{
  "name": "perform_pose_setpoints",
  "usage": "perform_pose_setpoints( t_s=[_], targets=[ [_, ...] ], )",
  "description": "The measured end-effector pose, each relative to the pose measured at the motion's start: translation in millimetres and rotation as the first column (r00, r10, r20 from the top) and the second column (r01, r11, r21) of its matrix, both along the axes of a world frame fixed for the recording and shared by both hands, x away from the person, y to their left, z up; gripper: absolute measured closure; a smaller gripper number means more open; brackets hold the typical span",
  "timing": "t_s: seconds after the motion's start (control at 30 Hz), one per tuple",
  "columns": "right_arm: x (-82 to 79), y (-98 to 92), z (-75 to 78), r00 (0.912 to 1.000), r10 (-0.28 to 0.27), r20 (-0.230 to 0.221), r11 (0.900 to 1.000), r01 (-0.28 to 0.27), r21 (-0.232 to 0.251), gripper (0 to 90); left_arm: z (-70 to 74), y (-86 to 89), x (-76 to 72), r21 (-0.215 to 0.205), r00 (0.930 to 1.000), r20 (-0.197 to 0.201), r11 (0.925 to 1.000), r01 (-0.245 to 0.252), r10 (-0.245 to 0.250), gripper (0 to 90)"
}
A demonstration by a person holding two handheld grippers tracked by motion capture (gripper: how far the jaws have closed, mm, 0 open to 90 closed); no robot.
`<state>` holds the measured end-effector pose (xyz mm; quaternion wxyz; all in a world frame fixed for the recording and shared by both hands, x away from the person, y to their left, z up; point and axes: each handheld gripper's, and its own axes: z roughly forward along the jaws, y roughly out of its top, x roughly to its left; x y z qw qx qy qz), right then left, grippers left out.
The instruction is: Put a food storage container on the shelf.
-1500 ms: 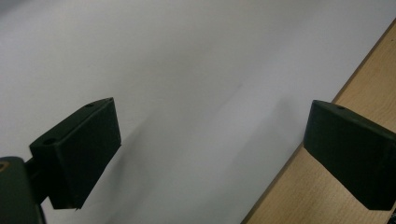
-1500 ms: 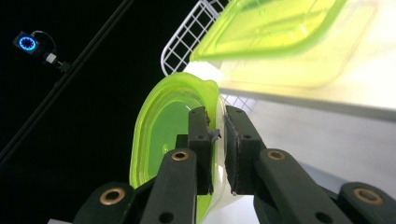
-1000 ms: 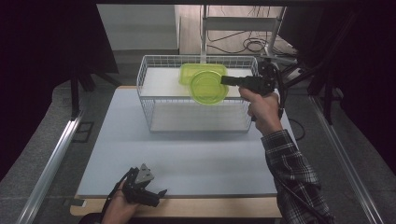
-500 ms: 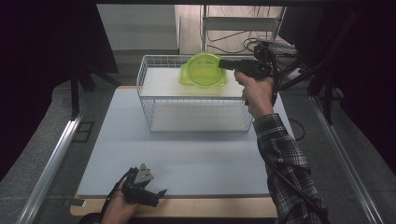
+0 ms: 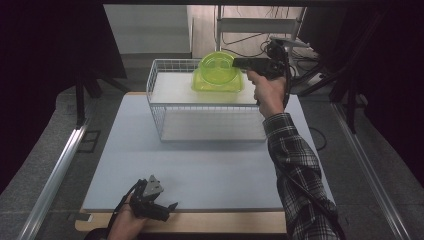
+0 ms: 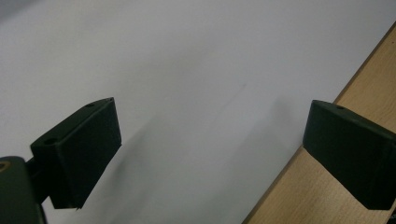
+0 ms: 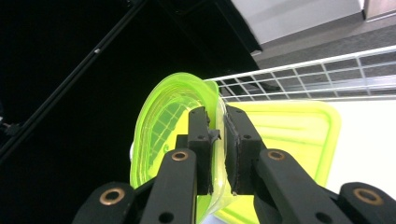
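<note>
My right gripper (image 5: 237, 63) is shut on the rim of a translucent lime-green round bowl (image 5: 215, 68). It holds the bowl on edge above the far side of a white wire basket (image 5: 156, 89). In the right gripper view the jaws pinch the bowl's wall (image 7: 161, 122), with the gripper (image 7: 217, 127) centred on the rim. A lime-green square container (image 7: 292, 135) lies in the basket just behind the bowl, also seen under it (image 5: 235, 85). My left gripper (image 5: 169, 209) rests at the table's front edge. Its jaws stand wide open over the white mat, with nothing between them (image 6: 210, 149).
The basket stands at the far middle of a white mat (image 5: 210, 165), with a white liner inside. A wooden table edge (image 6: 327, 205) runs along the front. Dark stands and cables (image 5: 300, 55) crowd the space behind the basket.
The right gripper has carried the bowl farther back and slightly up over the basket, and turned it more upright. The left gripper has stayed where it was.
</note>
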<state>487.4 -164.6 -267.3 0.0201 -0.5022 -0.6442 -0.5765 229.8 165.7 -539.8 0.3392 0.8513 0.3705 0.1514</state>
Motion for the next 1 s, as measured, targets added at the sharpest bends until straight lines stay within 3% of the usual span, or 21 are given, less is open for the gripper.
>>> perform_pose_setpoints(
  t_s=[0.2, 0.37, 0.67, 1.0],
  targets=[
    [3.5, 3.4, -3.1, 0.9999, -0.01, 0.001, 1.0, 0.01, -0.011, 80.0, -0.3, 0.1, 0.2, 0.005, 1.0, -0.001, 1.0, 0.001, -0.001, 4.1],
    [2.8, 8.2, -2.2, 0.9986, -0.041, 0.032, 0.995, 0.044, -0.091, 77.2, -0.7, -0.2, 0.0, 0.008, 1.0, -0.003, 1.0, 0.002, -0.002, 4.1],
    [4.4, 11.4, -2.8, 0.9955, -0.072, 0.062, 0.987, 0.08, -0.14, 70.7, -1.0, -0.1, 0.1, 0.009, 1.0, -0.005, 1.0, 0.003, -0.003, 4.2],
    [0.8, 6.3, -3.2, 0.9954, -0.06, 0.074, 0.989, 0.07, -0.132, 63.5, -1.3, -0.2, 0.0, 0.014, 1.0, -0.006, 0.9999, 0.004, -0.004, 4.3]
  ],
)
